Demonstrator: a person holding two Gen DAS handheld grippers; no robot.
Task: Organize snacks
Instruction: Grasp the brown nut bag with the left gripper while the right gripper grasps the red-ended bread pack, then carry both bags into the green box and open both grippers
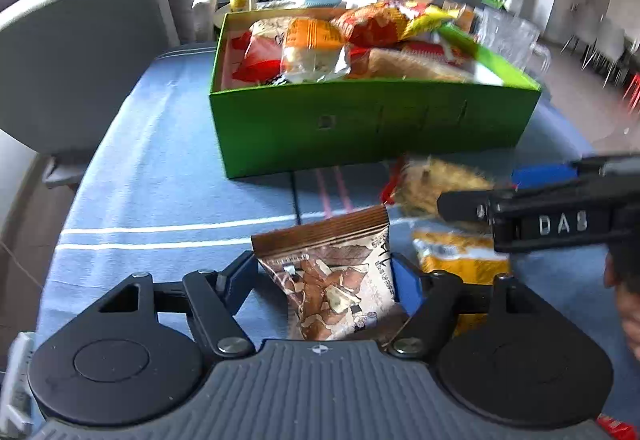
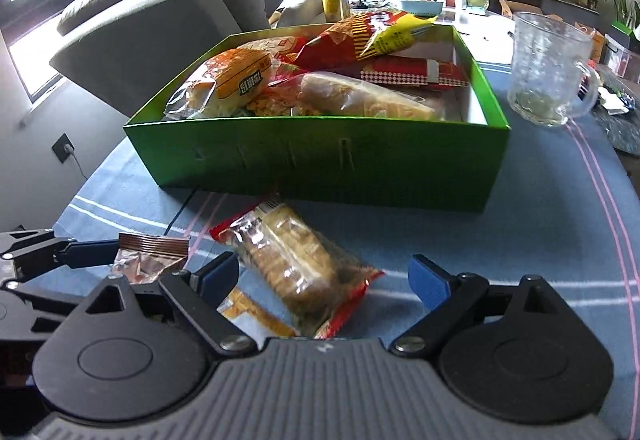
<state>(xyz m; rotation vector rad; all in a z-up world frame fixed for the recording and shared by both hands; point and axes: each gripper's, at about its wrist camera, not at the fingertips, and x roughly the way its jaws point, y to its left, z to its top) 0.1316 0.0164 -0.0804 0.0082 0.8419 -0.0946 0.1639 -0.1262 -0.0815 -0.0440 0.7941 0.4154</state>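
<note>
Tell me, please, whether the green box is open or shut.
Open: the green box has no lid on it, and snack packets, including a yellow-and-red bag, rise above its rim.

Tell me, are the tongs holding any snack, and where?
Left tongs pinch the brown snack packet by its two side edges. Right tongs are open, holding nothing.

The left gripper (image 1: pixel 326 272) points steeply down, its blue pads (image 1: pixel 406 282) pressing both sides of a brown snack packet (image 1: pixel 336 280). The right gripper (image 2: pixel 324 278) tilts down likewise, its jaws spread wide, gripping nothing.
</note>
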